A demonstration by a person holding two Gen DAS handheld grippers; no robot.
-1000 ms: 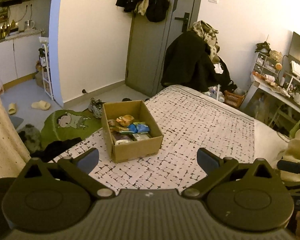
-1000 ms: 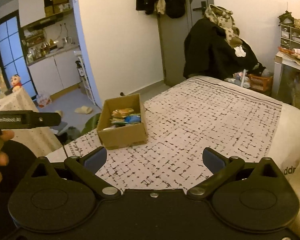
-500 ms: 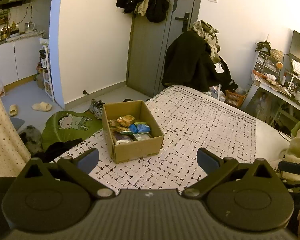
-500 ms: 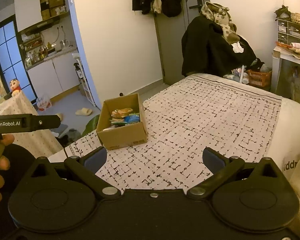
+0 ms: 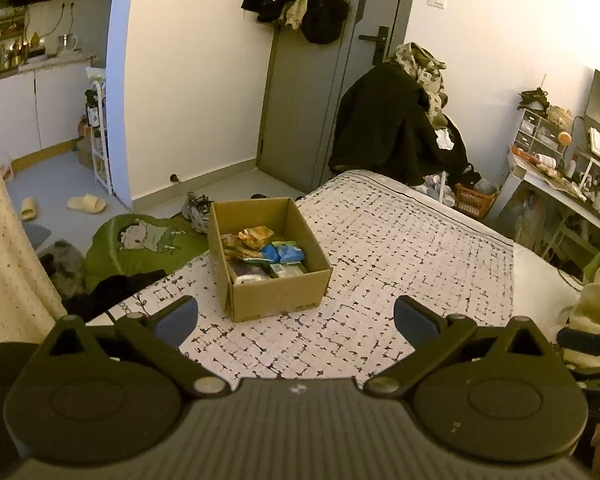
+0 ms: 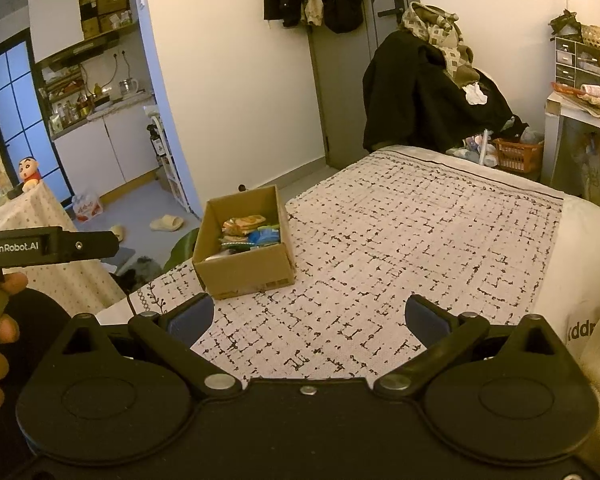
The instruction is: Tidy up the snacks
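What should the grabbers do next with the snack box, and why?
Probably move the right gripper forward toward the cardboard box on the bed cover. Both it and the left gripper are open and empty, short of the box, and the snacks lie jumbled inside.

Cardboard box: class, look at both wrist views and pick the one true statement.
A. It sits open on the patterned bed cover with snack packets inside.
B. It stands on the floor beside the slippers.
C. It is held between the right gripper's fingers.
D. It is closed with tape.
A: the cardboard box rests open-topped on the bed cover, snack packets inside, no gripper touching it.
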